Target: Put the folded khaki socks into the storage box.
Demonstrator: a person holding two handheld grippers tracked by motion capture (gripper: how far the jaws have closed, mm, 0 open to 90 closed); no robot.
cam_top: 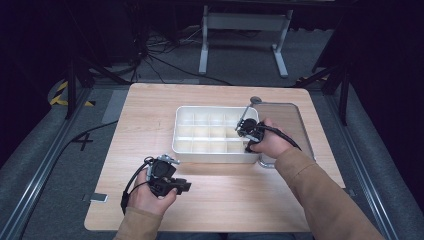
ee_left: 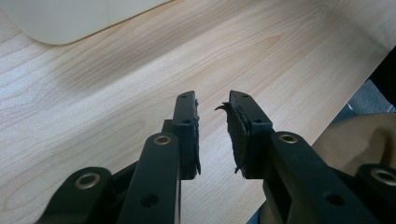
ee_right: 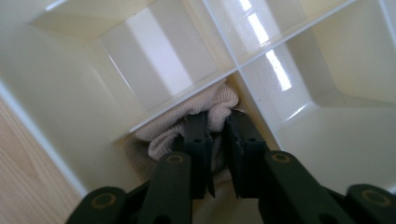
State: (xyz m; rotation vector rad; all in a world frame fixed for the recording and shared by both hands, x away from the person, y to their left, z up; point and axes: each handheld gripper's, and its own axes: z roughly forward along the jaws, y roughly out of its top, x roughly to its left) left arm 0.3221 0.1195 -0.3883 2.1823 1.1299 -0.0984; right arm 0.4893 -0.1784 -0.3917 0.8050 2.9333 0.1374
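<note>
Pale wood desk (cam_top: 210,200), white divided tray (cam_top: 185,127) at centre. Beige knitted cloth (ee_right: 187,123) bunched in a near-right compartment, directly ahead of and between the right gripper (ee_right: 217,140) jaws, narrowly parted around a fold (grip itself hard to judge). Left gripper (ee_left: 212,135) well apart, jaws spread over bare wood.
</note>
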